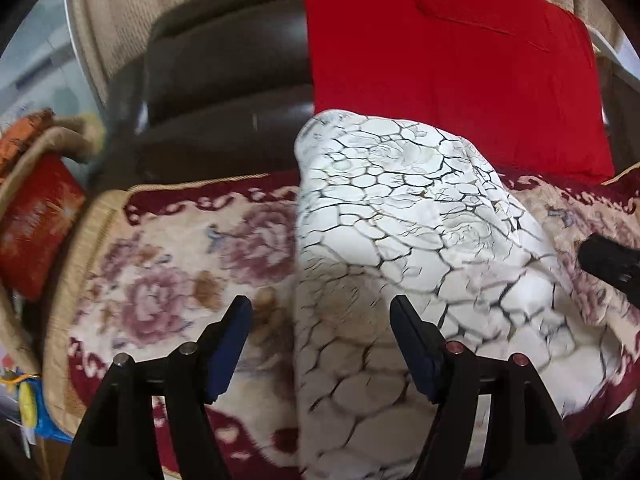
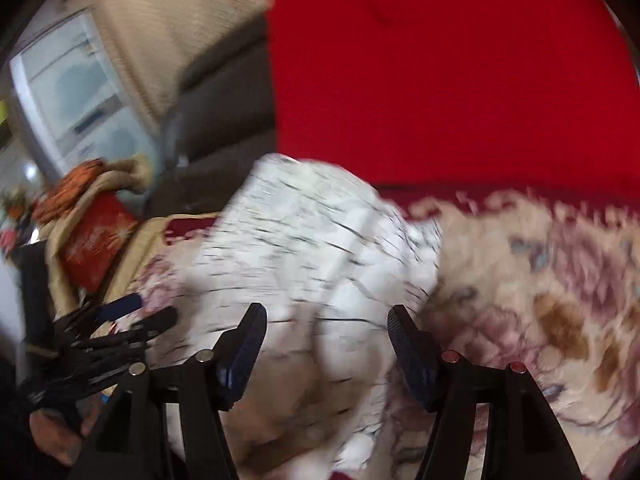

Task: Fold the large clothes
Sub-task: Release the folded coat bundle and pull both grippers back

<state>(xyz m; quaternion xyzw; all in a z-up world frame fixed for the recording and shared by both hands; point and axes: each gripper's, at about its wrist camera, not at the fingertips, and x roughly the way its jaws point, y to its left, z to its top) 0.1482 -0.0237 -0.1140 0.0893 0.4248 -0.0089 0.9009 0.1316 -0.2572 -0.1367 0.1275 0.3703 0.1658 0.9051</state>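
The white garment [image 1: 404, 240], printed with a dark crackle-like line pattern and faint roses, lies in a folded heap on the floral sofa cover [image 1: 168, 264], its far end rising in a rounded hump against the red cushion [image 1: 452, 64] that leans on the sofa back. In the left wrist view the garment fills the middle and right of the seat, its left edge running nearly straight from near to far. The left tool [image 1: 321, 322] hangs over the near part of the garment with its fingers spread wide and nothing between them; one blue-padded finger stands over the floral cover, the other over the white cloth. The right tool [image 2: 327, 330], seen through heavy motion blur, is likewise spread apart and empty above the near right part of the garment [image 2: 304, 240], and its black tip shows at the right edge of the left wrist view. The left tool [image 2: 120, 320] also appears at the left of the right wrist view. To the far left a dark leather sofa back [image 1: 224, 64] shows, with a red patterned pillow [image 1: 36, 220] on the sofa arm.
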